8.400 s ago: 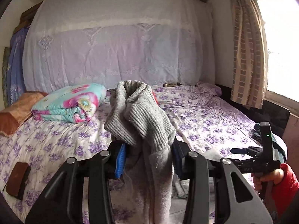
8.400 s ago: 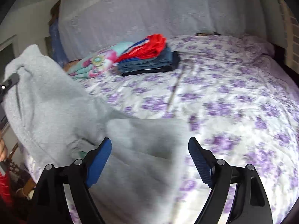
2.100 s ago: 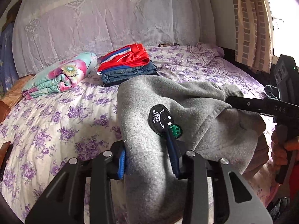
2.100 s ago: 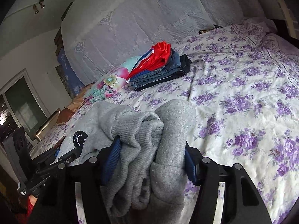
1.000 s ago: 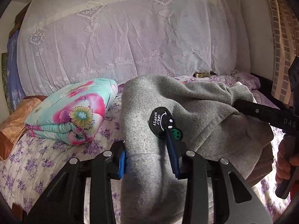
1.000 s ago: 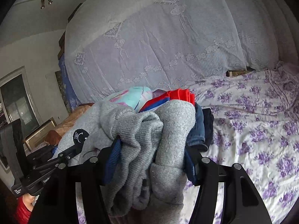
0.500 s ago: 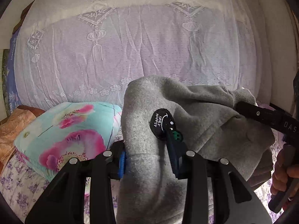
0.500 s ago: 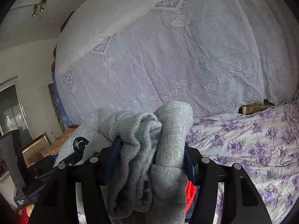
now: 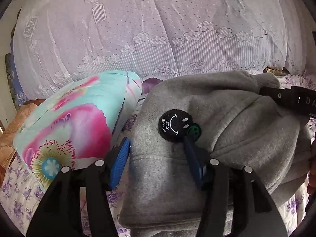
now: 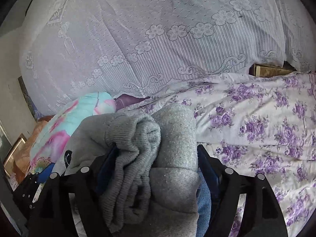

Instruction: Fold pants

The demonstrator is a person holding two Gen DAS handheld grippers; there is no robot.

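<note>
**As the jaws part: folded pants laid by the quilt**

While both tools point down at the head of the bed [image 10: 256, 128], the grey pants [image 9: 227, 118] lie folded as one bundle, its long axis running side to side from one tool to the other. The bundle sits just beside the floral quilt [image 9: 79, 118], with blue denim [image 10: 203, 207] showing beneath it.

Left tool [image 9: 156, 140]: jaws just been opening, cloth between them, outer pad clear of it.

Right tool [image 10: 156, 149]: likewise just opened, one pad standing off the cuff end.

Judgement: the bundle lies straight ahead of both. Each tool should draw straight back along its fingers. A sideways pull would drag the fold open.
</note>
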